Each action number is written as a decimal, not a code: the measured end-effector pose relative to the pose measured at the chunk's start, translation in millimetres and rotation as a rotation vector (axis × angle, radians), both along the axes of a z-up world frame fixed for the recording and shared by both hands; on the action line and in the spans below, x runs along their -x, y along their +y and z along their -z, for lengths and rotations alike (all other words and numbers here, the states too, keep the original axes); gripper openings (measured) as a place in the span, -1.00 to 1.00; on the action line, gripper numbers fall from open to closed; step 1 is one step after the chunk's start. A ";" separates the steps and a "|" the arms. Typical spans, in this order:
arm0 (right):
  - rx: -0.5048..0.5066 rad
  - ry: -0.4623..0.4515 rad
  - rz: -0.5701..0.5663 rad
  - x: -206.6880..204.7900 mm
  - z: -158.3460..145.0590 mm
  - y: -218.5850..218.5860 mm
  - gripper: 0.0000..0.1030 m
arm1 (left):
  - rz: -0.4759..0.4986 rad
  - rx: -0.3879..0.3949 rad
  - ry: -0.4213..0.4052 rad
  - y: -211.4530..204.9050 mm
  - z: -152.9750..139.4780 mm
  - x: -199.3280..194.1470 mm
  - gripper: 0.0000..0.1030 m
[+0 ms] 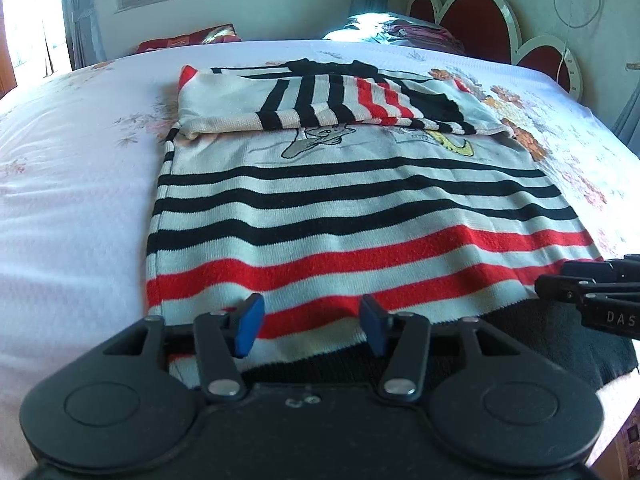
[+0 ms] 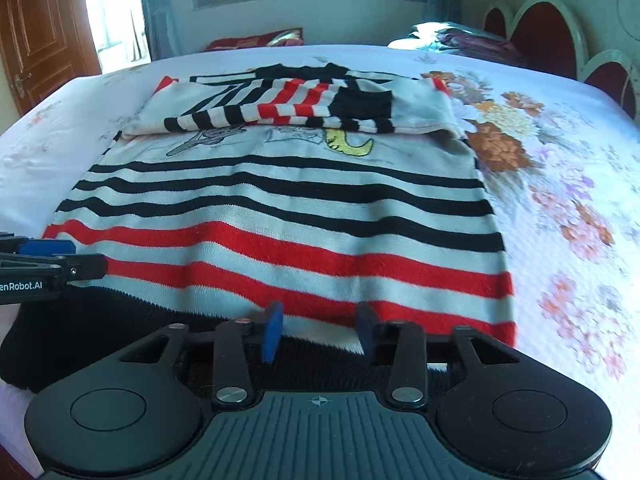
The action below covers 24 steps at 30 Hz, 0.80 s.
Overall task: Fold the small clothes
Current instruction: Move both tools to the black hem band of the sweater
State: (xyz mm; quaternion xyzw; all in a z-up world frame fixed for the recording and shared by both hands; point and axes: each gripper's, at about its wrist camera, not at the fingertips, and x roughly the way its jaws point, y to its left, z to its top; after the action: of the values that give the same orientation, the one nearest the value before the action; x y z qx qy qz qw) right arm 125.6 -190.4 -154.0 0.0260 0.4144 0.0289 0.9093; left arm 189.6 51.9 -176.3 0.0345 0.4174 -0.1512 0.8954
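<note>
A small knitted sweater (image 1: 360, 208) with black, red and white stripes lies flat on the bed, its black hem nearest me. Its sleeves (image 1: 340, 100) are folded across the chest at the far end. It also shows in the right wrist view (image 2: 280, 216). My left gripper (image 1: 310, 326) is open, empty, over the near left part of the hem. My right gripper (image 2: 318, 330) is open, empty, over the near right part of the hem. Each gripper shows at the edge of the other's view: the right one (image 1: 592, 288), the left one (image 2: 44, 264).
The bed has a white floral bedspread (image 2: 560, 208). A red and white headboard (image 1: 480, 20) stands at the far right with folded bedding (image 1: 400, 28) beside it. A red pillow (image 1: 180, 42) lies at the far edge. A window, curtains and a wooden door (image 2: 40, 32) are behind.
</note>
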 end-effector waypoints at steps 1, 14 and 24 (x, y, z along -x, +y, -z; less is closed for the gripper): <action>0.000 0.001 0.006 2.8 0.8 -0.5 -0.18 | 0.004 0.000 -0.006 0.0 -1.3 3.3 0.15; 0.023 0.021 0.056 36.1 1.6 -10.9 -0.08 | -0.020 0.000 -0.004 22.5 -5.0 31.4 0.32; 0.033 0.011 0.135 53.9 -3.6 -33.3 0.02 | -0.030 -0.007 -0.004 34.3 -2.8 40.2 0.30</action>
State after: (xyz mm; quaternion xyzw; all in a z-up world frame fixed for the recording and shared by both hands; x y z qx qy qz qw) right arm 71.7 -223.7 -150.4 0.0391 0.4173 -0.0394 0.9070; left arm 149.3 86.3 -173.4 0.0314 0.4167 -0.1361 0.8982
